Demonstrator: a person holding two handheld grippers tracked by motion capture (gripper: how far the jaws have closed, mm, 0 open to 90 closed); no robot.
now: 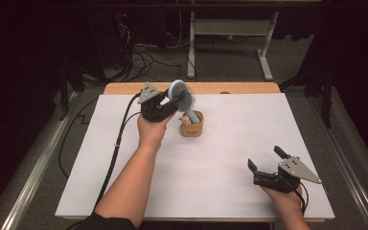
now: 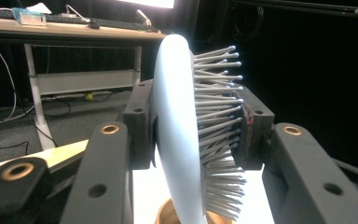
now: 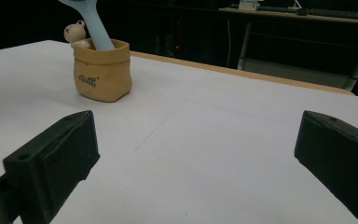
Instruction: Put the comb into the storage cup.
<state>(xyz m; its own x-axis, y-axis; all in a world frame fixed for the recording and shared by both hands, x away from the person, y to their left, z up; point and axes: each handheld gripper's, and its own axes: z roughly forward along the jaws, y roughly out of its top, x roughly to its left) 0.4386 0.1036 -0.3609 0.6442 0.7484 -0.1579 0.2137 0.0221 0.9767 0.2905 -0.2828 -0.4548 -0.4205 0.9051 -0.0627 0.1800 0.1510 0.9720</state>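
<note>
A light blue hairbrush (image 1: 182, 96) stands head up, its handle (image 3: 95, 32) down inside a small tan pot (image 1: 192, 124) with a little bear figure (image 3: 75, 32) on its rim. My left gripper (image 1: 171, 101) is shut on the brush head (image 2: 179, 126), one jaw on its smooth back and one against the bristles (image 2: 216, 116). The tan pot (image 3: 103, 70) sits on the white table sheet (image 1: 211, 158) toward the back middle. My right gripper (image 1: 265, 158) rests near the front right of the table, open, with nothing between its jaws.
A wooden table edge (image 1: 244, 88) runs along the back of the sheet. Behind it stand a white desk frame (image 1: 227, 28) and loose cables (image 1: 143, 52) on the floor. A black cable (image 1: 115, 148) trails from the left gripper across the sheet's left side.
</note>
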